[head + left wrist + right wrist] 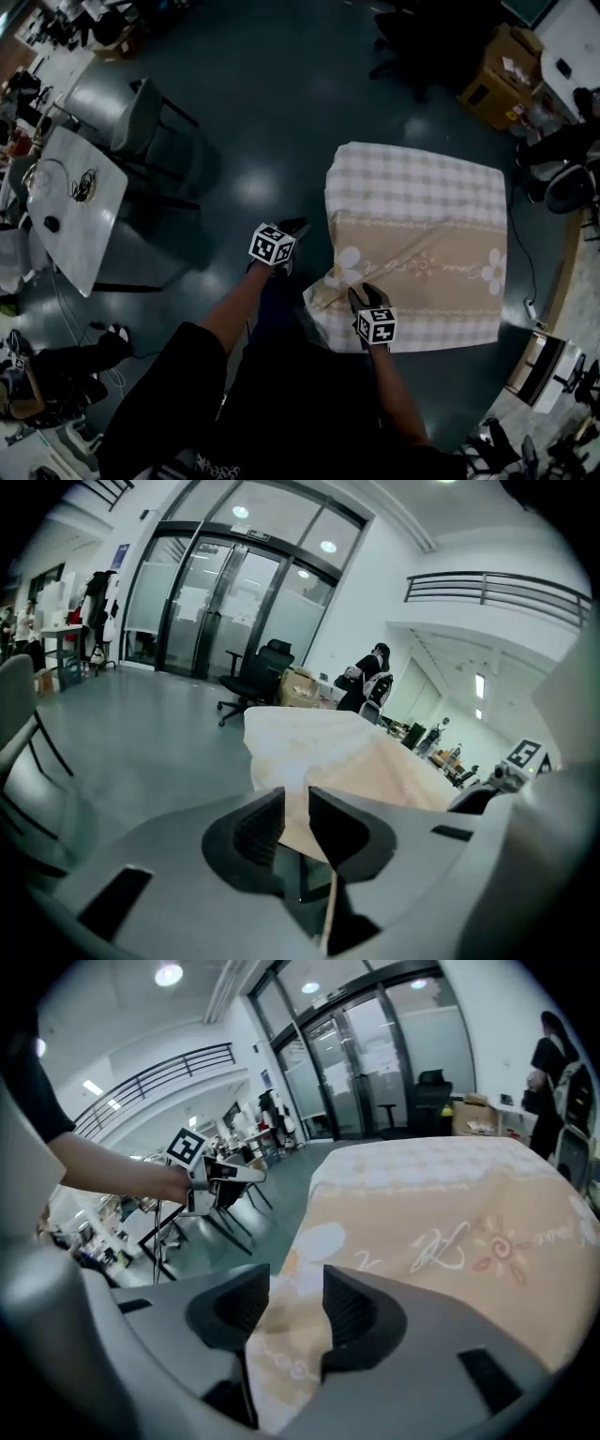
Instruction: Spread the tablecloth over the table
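Observation:
The tablecloth (422,244), checked at the far end with a beige flowered band, lies spread over the table; it also shows in both gripper views (356,761) (450,1213). Its near left corner (328,286) is rumpled and folded. My right gripper (368,292) hovers at that corner, and its jaws (296,1283) stand wide with the rumpled cloth lying between them, not pinched. My left gripper (292,228) hangs over the floor, left of the table and apart from the cloth. A narrow gap shows between its jaws (296,803), with nothing gripped.
A grey chair (141,117) and a white desk (70,202) stand to the left. Behind the table are dark office chairs (403,47) and a cardboard box (502,66). A person (562,150) sits at the right edge, another (47,375) at lower left. A cable (525,272) runs along the floor on the right.

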The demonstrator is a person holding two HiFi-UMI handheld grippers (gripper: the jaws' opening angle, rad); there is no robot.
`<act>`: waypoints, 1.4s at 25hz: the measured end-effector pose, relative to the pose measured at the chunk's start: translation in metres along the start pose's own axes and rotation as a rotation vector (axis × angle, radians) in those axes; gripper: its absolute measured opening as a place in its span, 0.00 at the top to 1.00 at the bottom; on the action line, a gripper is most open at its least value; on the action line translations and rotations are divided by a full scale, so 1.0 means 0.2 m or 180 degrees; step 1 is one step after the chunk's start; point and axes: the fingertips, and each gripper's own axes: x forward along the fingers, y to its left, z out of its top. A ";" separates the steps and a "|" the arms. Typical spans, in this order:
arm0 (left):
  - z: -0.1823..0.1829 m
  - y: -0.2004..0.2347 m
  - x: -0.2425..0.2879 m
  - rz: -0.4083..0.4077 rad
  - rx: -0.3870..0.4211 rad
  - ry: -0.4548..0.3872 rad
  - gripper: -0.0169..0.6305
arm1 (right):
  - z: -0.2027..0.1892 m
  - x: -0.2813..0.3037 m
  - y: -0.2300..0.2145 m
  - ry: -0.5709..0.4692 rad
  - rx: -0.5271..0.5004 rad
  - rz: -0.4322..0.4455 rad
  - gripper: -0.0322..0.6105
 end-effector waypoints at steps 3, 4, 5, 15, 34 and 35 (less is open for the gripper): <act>0.15 0.22 0.20 -0.0238 -0.0093 0.0094 0.79 | 0.07 0.09 -0.05 -0.0070 0.0357 -0.0372 0.65; 0.20 0.28 0.25 -0.0314 -0.0110 0.0122 0.77 | 0.09 0.11 -0.06 -0.0108 0.0503 -0.0485 0.65; 0.24 0.31 0.29 -0.0398 -0.0083 0.0166 0.77 | 0.11 0.13 -0.07 -0.0159 0.0654 -0.0590 0.65; 0.32 0.31 0.44 -0.0765 0.0680 0.0898 0.74 | 0.24 0.10 -0.07 -0.0741 0.1486 -0.1254 0.65; 0.37 0.45 0.89 -0.2127 0.1340 0.1918 0.88 | 0.49 0.44 -0.02 -0.1129 0.2868 -0.2236 0.66; 0.39 0.44 0.90 -0.2145 0.1346 0.1897 0.93 | 0.47 0.43 -0.04 -0.1128 0.2892 -0.2265 0.66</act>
